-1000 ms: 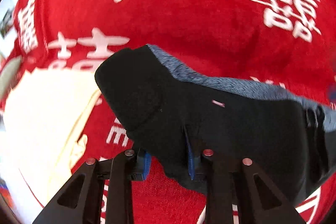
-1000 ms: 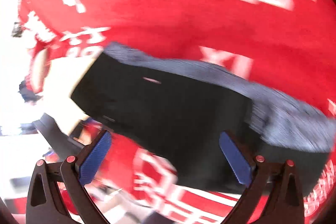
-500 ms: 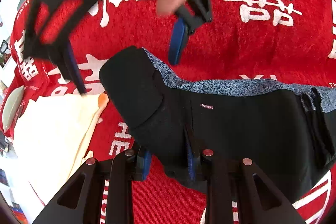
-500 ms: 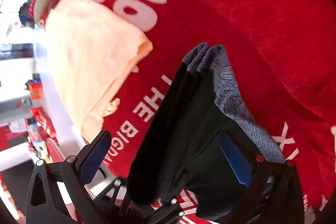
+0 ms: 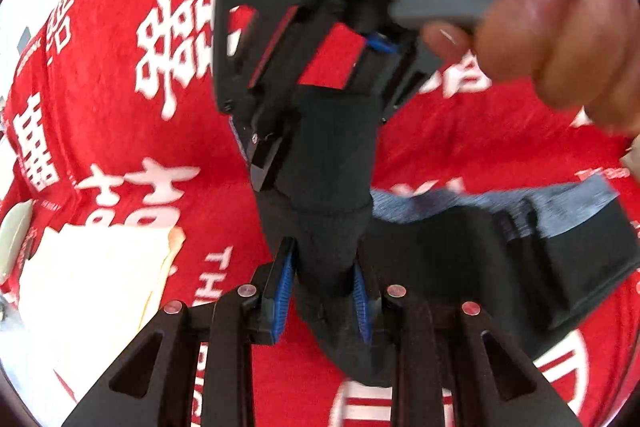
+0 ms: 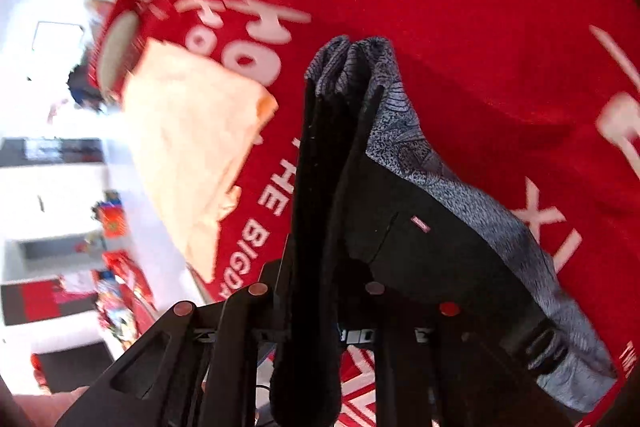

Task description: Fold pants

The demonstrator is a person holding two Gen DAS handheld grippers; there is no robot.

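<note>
Nearest the left wrist camera, the left hand-held gripper (image 5: 322, 291) is clamped on a bunched black edge of the pants (image 5: 460, 267), its blue pads pressing the cloth from both sides. Just beyond it the right hand-held gripper (image 5: 320, 131), held in a person's hand (image 5: 552, 19), has just been closing and now pinches the same black fold a little higher up; in its own view the jaws stand close together on the fabric. The pants hang partly lifted, their grey waistband (image 6: 460, 187) trailing onto the red cloth (image 6: 480, 7) over the bench. Farther off lies a pale folded garment (image 6: 192, 147). By my judgement the fold is only begun: the lifted part has yet to be carried over and laid flat.
</note>
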